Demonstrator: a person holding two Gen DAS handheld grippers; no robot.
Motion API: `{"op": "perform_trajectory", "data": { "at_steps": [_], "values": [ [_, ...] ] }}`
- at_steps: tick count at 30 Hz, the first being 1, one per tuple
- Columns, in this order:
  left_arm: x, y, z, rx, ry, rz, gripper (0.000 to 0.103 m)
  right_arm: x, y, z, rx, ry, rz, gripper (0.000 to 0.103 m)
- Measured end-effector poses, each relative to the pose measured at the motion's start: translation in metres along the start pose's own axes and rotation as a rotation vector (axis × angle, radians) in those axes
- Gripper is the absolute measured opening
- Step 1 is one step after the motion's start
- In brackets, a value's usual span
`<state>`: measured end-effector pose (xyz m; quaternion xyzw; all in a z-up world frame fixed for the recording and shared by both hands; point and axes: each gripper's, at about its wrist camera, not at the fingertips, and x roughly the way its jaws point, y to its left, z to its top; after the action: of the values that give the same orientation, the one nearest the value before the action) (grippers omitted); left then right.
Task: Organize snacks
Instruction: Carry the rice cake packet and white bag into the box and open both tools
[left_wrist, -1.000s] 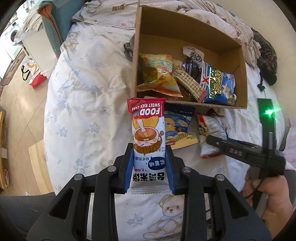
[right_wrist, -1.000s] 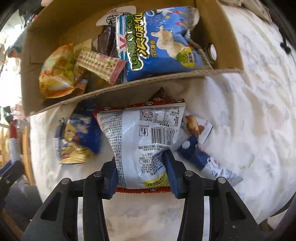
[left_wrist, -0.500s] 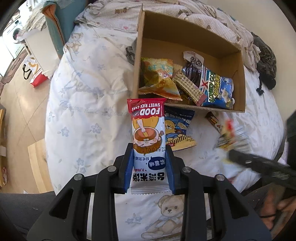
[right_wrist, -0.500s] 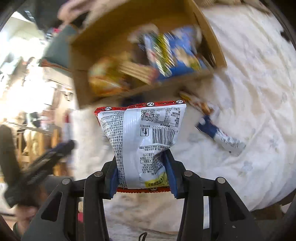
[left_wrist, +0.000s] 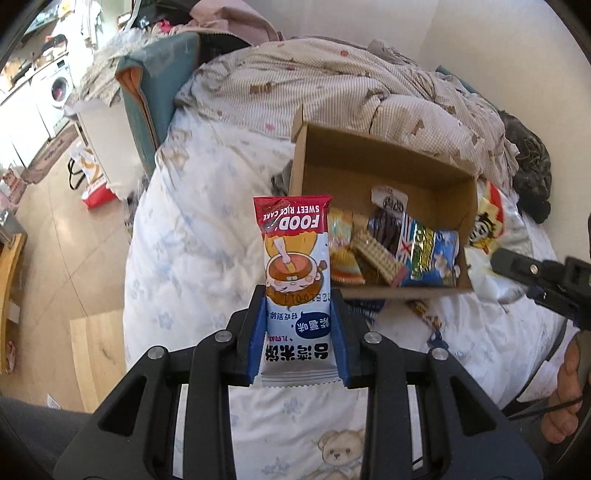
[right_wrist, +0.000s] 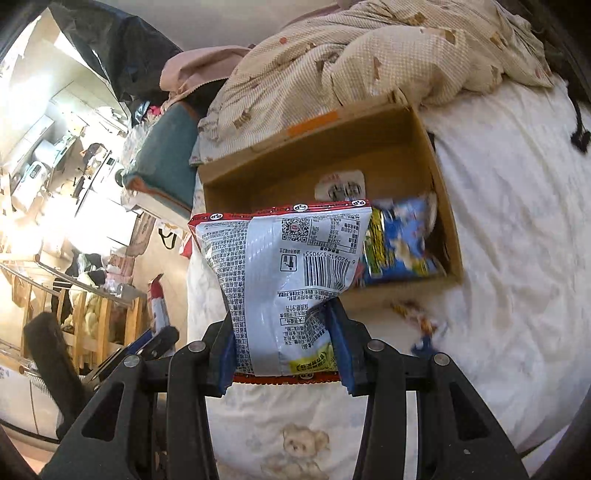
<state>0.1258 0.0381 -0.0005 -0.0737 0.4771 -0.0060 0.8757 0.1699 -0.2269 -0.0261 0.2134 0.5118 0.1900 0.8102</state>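
My left gripper (left_wrist: 298, 295) is shut on a tall sweet rice cake packet (left_wrist: 295, 258), red on top and blue-white below, held above the bed in front of the cardboard box (left_wrist: 384, 155). My right gripper (right_wrist: 282, 314) is shut on a silver bag with a red border (right_wrist: 288, 266), barcode side facing me, also held before the box (right_wrist: 436, 177). Inside the box lie a blue bag (right_wrist: 399, 243), an orange bag (left_wrist: 343, 258), a wafer pack (left_wrist: 380, 258) and a dark packet (left_wrist: 388, 225). In the left wrist view the silver bag (left_wrist: 487, 221) hangs to the right of the box.
Small packets (right_wrist: 417, 317) lie on the bear-print sheet (left_wrist: 192, 240) in front of the box. A crumpled quilt (left_wrist: 332, 85) lies behind the box, with a dark garment (left_wrist: 532, 177) at its right. A teal cushion (left_wrist: 159, 96) and wooden floor (left_wrist: 44, 229) are to the left.
Both grippers have risen with their packets and tipped upward, so the box looks smaller and farther. The silver bag has come up off the bed in front of the box.
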Motion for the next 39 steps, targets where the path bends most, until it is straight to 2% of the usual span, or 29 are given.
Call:
{"op": "perform_trajectory", "data": {
  "at_steps": [7, 11, 19, 26, 28, 35, 39],
  "values": [
    [0.017, -0.012, 0.035, 0.038, -0.020, 0.018, 0.028, 0.029, -0.003, 0.039, -0.011, -0.012, -0.033, 0.046],
    [0.035, -0.018, 0.050, 0.040, -0.001, 0.029, 0.028, 0.048, -0.015, 0.048, 0.013, 0.004, -0.046, 0.046],
    [0.058, -0.046, 0.084, 0.096, -0.015, 0.022, 0.028, 0.068, -0.024, 0.052, 0.036, 0.022, -0.025, 0.046],
    [0.081, -0.064, 0.104, 0.128, 0.005, 0.037, 0.028, 0.088, -0.029, 0.054, 0.043, 0.043, -0.020, 0.046],
    [0.087, -0.069, 0.109, 0.143, 0.010, 0.041, 0.028, 0.095, -0.031, 0.055, 0.047, 0.053, -0.046, 0.046],
    [0.110, -0.078, 0.116, 0.159, 0.058, 0.063, 0.028, 0.112, -0.043, 0.053, 0.075, 0.104, -0.044, 0.047],
    [0.120, -0.083, 0.114, 0.176, 0.076, 0.078, 0.028, 0.112, -0.045, 0.054, 0.075, 0.097, -0.046, 0.048]
  ]
}}
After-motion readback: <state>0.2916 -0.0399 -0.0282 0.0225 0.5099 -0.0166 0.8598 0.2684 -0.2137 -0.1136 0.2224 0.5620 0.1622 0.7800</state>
